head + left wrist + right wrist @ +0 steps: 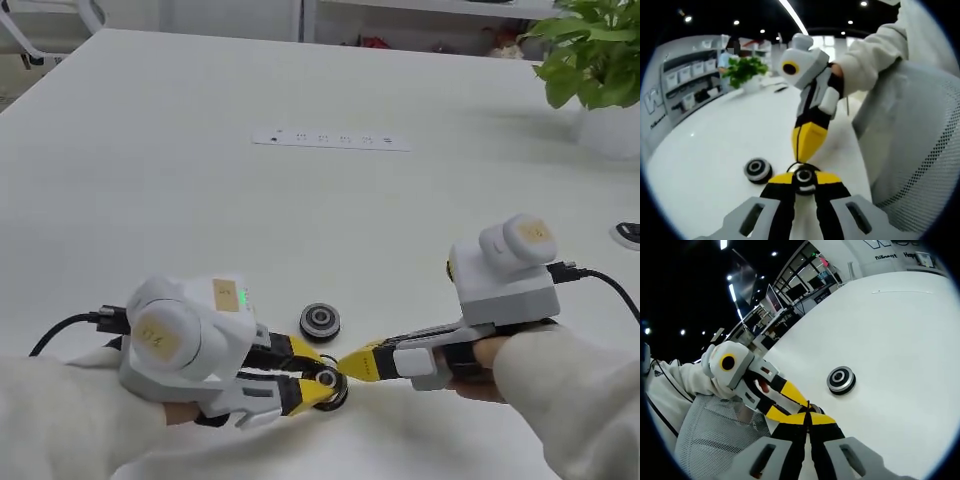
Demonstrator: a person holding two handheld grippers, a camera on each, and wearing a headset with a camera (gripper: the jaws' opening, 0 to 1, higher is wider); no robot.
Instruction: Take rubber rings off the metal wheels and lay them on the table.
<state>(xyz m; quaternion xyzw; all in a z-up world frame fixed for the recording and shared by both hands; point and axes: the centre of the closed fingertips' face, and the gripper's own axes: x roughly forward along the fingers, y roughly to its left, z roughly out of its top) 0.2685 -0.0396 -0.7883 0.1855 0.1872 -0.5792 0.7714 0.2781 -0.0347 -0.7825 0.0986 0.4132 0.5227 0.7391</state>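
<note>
Left hand-held gripper (805, 178) clamps a metal wheel (804, 174).

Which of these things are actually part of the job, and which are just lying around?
Part of the job:
- held wheel, clamped in the left gripper
- right gripper, jaws closed at that wheel's rim
- second wheel, on the table

Just lying about:
- power strip
- potted plant
</note>
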